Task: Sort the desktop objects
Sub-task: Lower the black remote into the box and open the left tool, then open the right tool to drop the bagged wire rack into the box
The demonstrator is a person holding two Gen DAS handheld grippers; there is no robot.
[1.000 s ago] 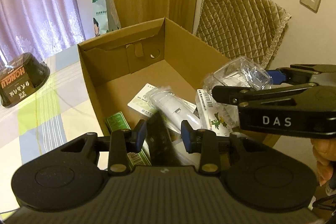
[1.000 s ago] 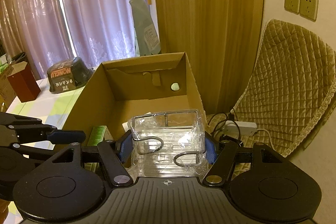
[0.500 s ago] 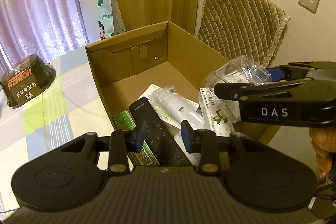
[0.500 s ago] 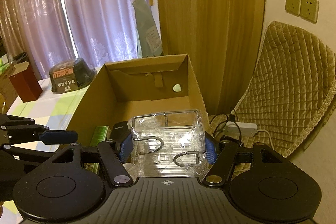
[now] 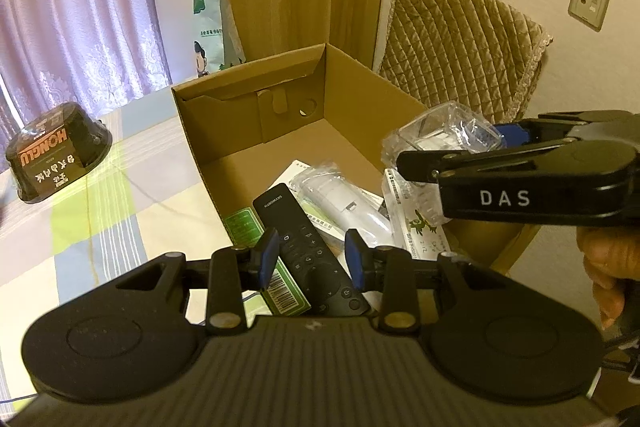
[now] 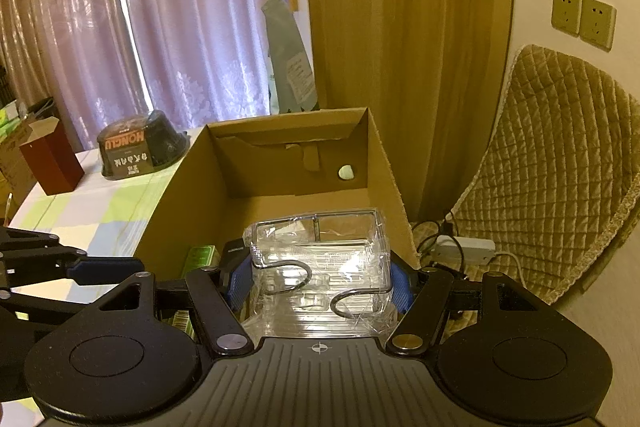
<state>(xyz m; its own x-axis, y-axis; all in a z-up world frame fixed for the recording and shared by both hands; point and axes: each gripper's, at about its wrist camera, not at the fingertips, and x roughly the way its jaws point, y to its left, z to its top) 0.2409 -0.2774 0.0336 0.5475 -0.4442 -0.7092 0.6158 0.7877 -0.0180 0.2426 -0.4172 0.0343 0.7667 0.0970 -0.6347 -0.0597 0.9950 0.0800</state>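
Clear box held over the carton

Right claw [image 6: 320,287] pinches the clear plastic box [image 6: 320,267] above the cardboard carton [image 5: 360,115]; left claw [image 5: 311,259] is spread over the remote [image 5: 308,247]. That slick wrap could slip, dropping it crooked.

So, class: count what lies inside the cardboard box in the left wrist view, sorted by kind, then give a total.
Black remote control: 1
Green packet: 1
White item wrapped in clear plastic: 1
Flat white printed packs: 2, perhaps more hidden
Total: 5 visible in the cardboard box
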